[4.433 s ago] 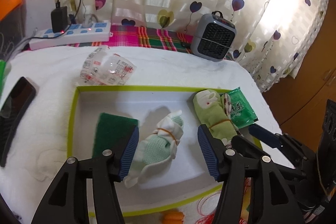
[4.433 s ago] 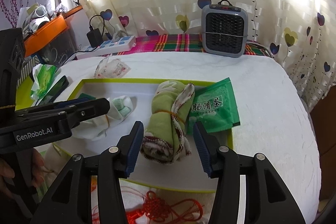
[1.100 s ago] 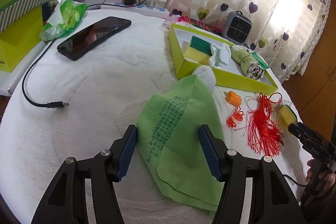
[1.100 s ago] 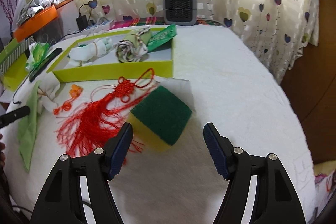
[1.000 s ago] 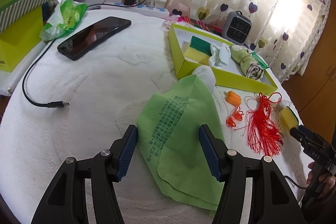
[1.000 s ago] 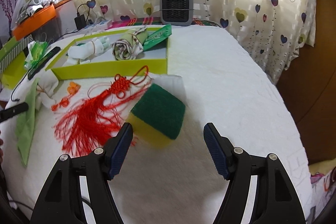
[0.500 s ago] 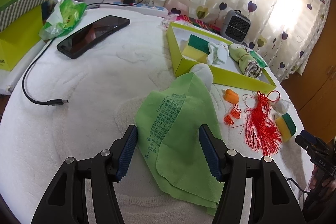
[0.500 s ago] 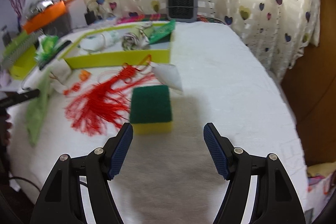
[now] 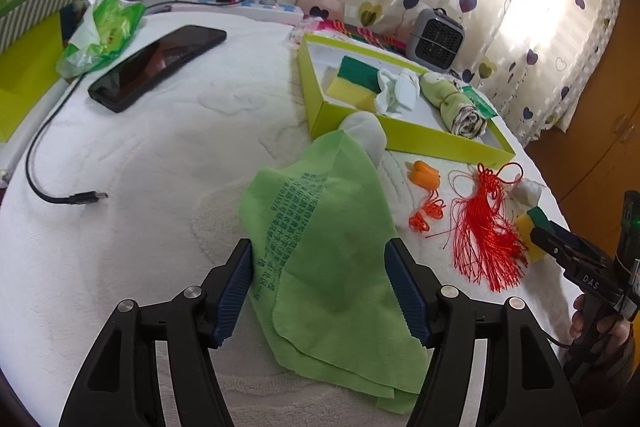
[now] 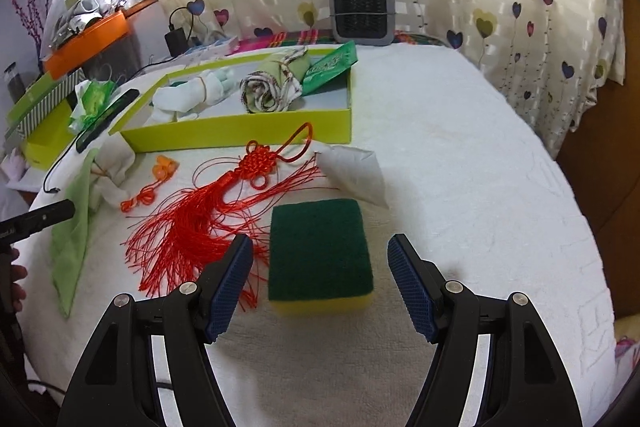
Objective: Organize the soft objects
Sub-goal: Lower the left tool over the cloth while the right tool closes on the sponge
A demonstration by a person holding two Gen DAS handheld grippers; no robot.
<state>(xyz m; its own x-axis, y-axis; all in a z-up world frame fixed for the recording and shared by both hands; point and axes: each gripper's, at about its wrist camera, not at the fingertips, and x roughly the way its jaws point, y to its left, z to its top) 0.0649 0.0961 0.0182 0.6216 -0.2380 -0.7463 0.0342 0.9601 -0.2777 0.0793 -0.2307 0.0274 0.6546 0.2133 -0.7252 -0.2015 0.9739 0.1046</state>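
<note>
A green cloth (image 9: 324, 247) lies flat on the white table, between the fingers of my open left gripper (image 9: 320, 287). A green and yellow sponge (image 10: 318, 253) lies between the fingers of my open right gripper (image 10: 320, 285), untouched. The yellow-green box (image 10: 240, 137) holds a white sock bundle (image 10: 188, 93), a rolled green towel (image 10: 276, 83), a green packet (image 10: 330, 65) and another sponge (image 9: 352, 81). A white sock (image 9: 366, 133) lies beside the box, partly under the cloth. The right gripper's tip (image 9: 560, 243) shows in the left wrist view.
A red tassel knot (image 10: 224, 203), orange earplugs (image 10: 162, 171) and a white tissue (image 10: 354, 173) lie in front of the box. A phone (image 9: 156, 65), black cable (image 9: 60, 187), green bag (image 9: 104, 27), power strip (image 9: 240, 5) and grey heater (image 10: 362, 13) stand around.
Both grippers pulled back from the box to the near table. My right gripper has swung and moved closer, so the sponge sits squarely between its fingers. The left gripper has barely moved.
</note>
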